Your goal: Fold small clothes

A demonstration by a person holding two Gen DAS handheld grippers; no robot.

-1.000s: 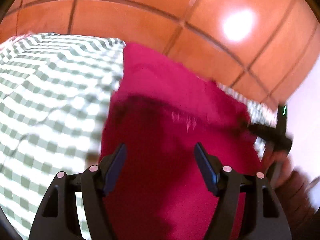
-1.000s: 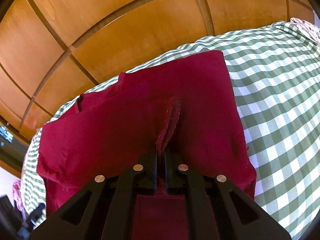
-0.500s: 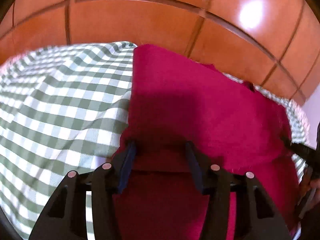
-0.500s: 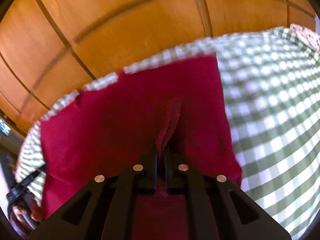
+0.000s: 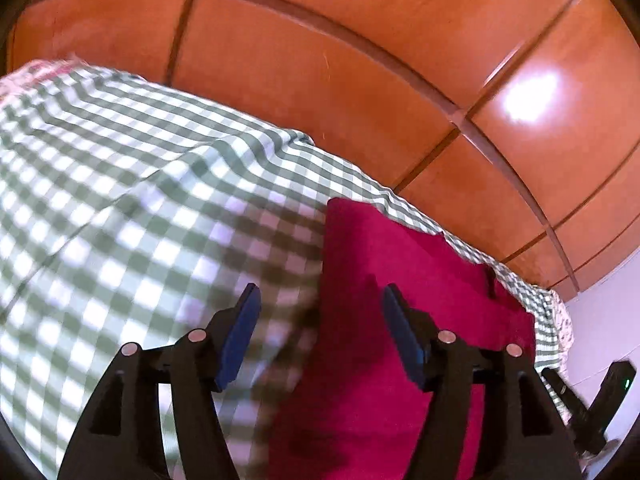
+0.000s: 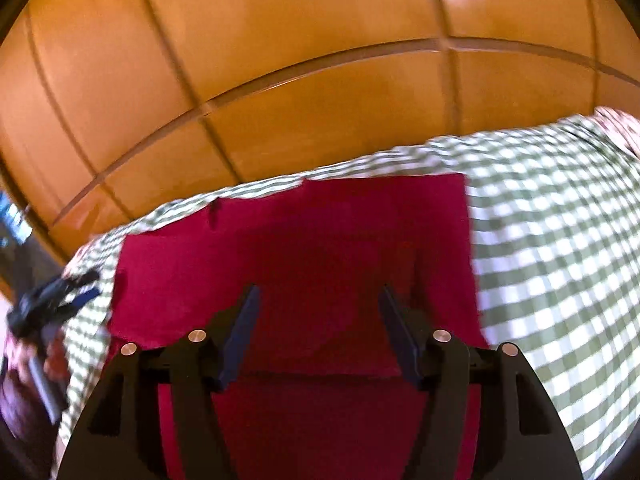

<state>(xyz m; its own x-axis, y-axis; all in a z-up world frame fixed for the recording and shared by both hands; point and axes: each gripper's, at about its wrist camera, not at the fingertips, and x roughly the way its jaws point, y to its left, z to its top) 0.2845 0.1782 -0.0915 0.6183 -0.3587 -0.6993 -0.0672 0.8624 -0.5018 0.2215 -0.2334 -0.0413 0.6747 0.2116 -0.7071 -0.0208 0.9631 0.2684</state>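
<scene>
A dark red cloth [image 6: 320, 248] lies folded on a green-and-white checked cover [image 6: 560, 240], with one layer doubled back over another. My right gripper [image 6: 318, 320] hangs just above it, its jaws opening, nothing between them. In the left wrist view the same red cloth [image 5: 420, 288] fills the lower right. My left gripper [image 5: 318, 324] hovers over the cloth's left edge, half over the checked cover [image 5: 120, 200], jaws opening and holding nothing. The left gripper also shows at the far left of the right wrist view [image 6: 52, 300].
Orange-brown wooden panels [image 5: 320, 60] rise right behind the covered surface. The checked cover spreads wide to the left in the left wrist view and to the right in the right wrist view. A pale wall [image 5: 608, 312] shows at the far right.
My right gripper has let go of the pinched cloth ridge, opened and risen; the cloth now lies flat. My left gripper slid left to the cloth's edge and widened.
</scene>
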